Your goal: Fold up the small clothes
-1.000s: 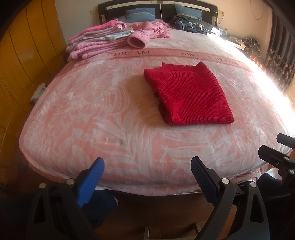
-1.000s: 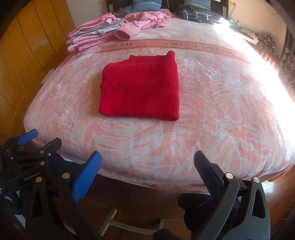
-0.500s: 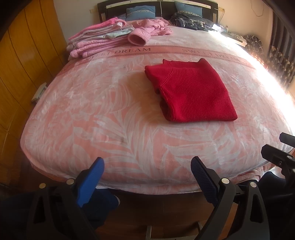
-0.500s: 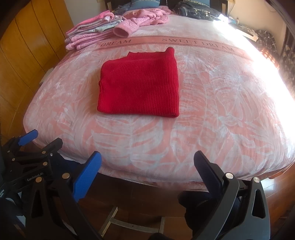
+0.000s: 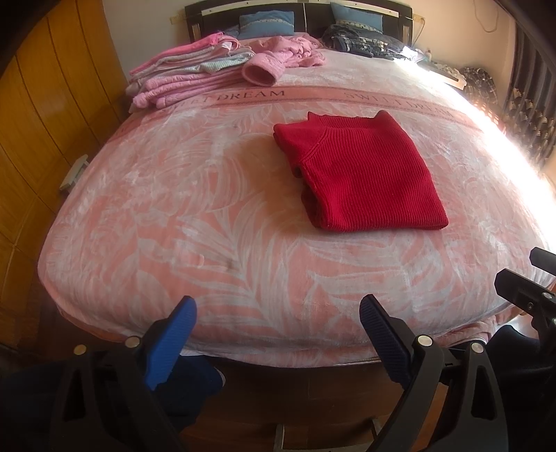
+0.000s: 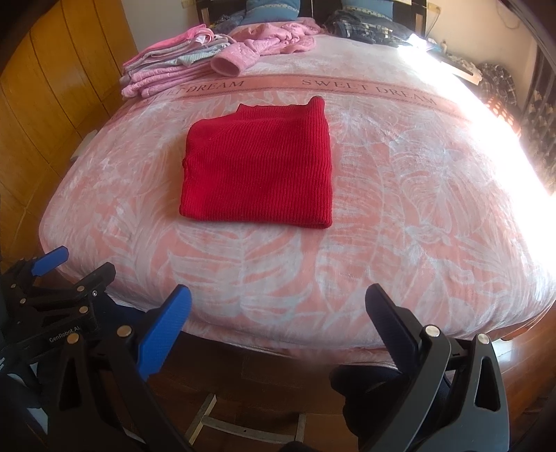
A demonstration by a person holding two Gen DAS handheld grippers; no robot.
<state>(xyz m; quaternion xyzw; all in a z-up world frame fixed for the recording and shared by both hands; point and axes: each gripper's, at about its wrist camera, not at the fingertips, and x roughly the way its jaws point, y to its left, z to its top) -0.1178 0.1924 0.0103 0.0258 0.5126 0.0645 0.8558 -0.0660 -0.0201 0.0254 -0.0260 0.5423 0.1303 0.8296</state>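
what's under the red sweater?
The red sweater lies folded on the pink leaf-print blanket, which shows all around it. Anything between its folded layers is covered.

Bed cover: pink blanket [image 5: 180, 215] with white leaf pattern and a "SWEET DREAM" band.
Headboard [image 5: 299, 14]: dark, behind two blue pillows [image 5: 266, 22].
Left side: wooden wardrobe panels [image 5: 38, 114].
Right side: checked cloth [image 6: 497, 83] beside the bed.
Floor [image 6: 264, 393]: dark wood.
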